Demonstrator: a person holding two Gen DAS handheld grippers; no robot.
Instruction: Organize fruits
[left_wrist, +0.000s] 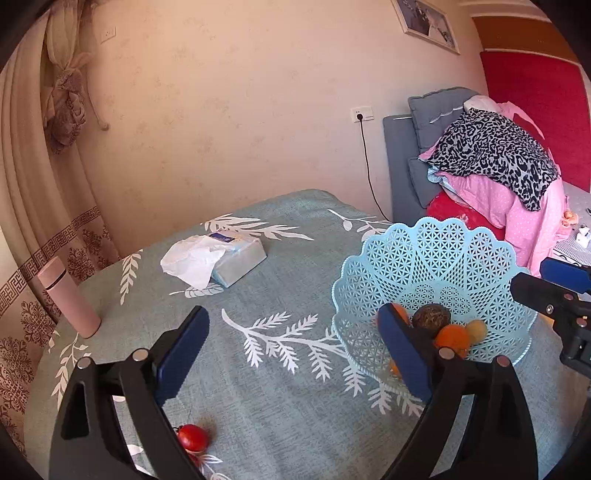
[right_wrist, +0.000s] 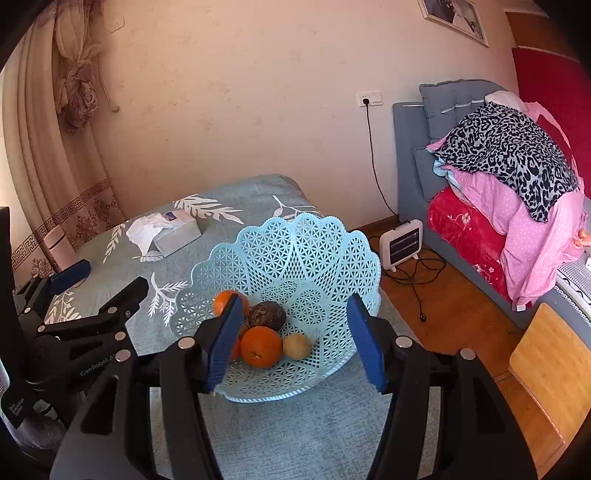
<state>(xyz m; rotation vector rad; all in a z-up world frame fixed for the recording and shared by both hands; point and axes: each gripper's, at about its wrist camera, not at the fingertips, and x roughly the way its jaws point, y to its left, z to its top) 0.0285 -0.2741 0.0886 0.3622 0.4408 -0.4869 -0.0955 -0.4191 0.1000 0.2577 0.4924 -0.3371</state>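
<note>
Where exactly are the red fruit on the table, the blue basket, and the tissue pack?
red fruit (left_wrist: 192, 438), left wrist view, its shiny top.
blue basket (right_wrist: 295, 243), right wrist view, its lattice back wall.
tissue pack (left_wrist: 242, 260), left wrist view, its plastic side.

Left gripper (left_wrist: 291, 354): jaws standing wide apart, nothing sitting between the blue pads (left_wrist: 183, 354); hovering over the near left of the table.
Right gripper (right_wrist: 295, 341): jaws standing wide apart, gripping nothing; hanging to the right of the left one, tips pointing far.
</note>
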